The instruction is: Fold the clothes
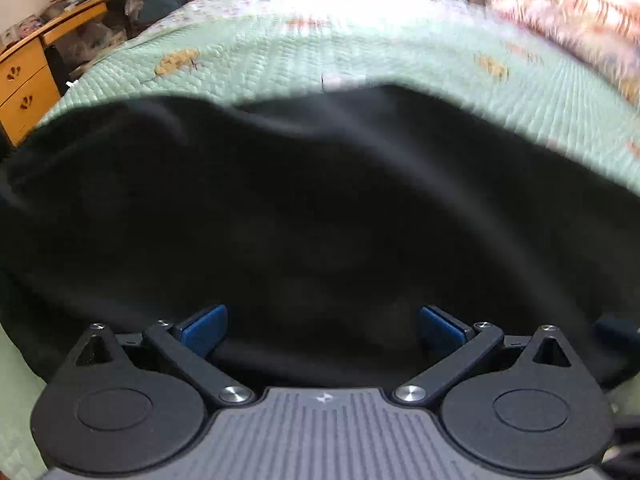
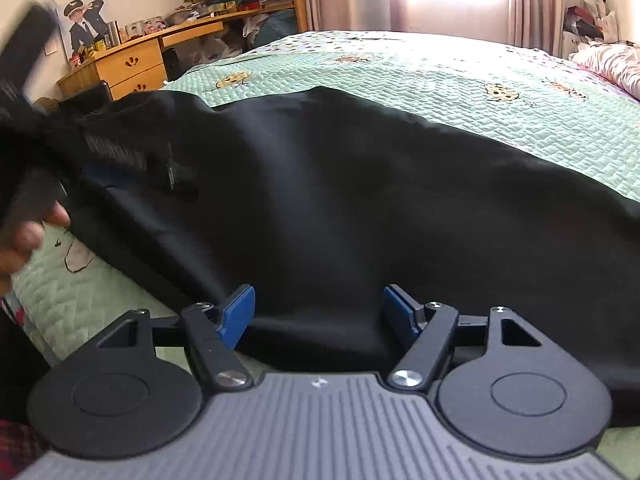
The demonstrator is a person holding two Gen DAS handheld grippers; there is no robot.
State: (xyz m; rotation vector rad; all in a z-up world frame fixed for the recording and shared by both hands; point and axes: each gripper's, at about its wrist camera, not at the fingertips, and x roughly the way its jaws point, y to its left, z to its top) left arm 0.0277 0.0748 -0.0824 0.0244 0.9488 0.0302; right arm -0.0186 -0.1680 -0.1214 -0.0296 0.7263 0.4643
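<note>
1. Right gripper [image 2: 316, 312]: blue pads [image 2: 237, 316] spread wide, clamping nothing; black cloth between and under them, no pinch visible.
2. Left gripper [image 1: 323, 330]: pads [image 1: 205, 330] likewise parted and released, hanging over black fabric that fills the space between them without being squeezed.
3. Black garment [image 2: 360, 200]: directly ahead of and beneath both sets of fingers, spread on the bed; near hem just at the right fingertips; long axis across the right wrist view, rising from low on the right toward the upper left.
4. Bunched end of the garment up and left of the right fingers, beside the person's hand [image 2: 28, 236] and the blurred body of the other gripper there.
5. Nearer hand, as a judgement: both right over the cloth, the right one closest to a clean edge, the left over mid-panel; likely next need, a pinch on an edge or corner.
6. Green quilted bedspread [image 1: 360, 48] beyond the far edge of the cloth and showing below the near hem.
7. Containers: wooden desk drawers [image 2: 132, 66] far left, closed, contents hidden.
</note>
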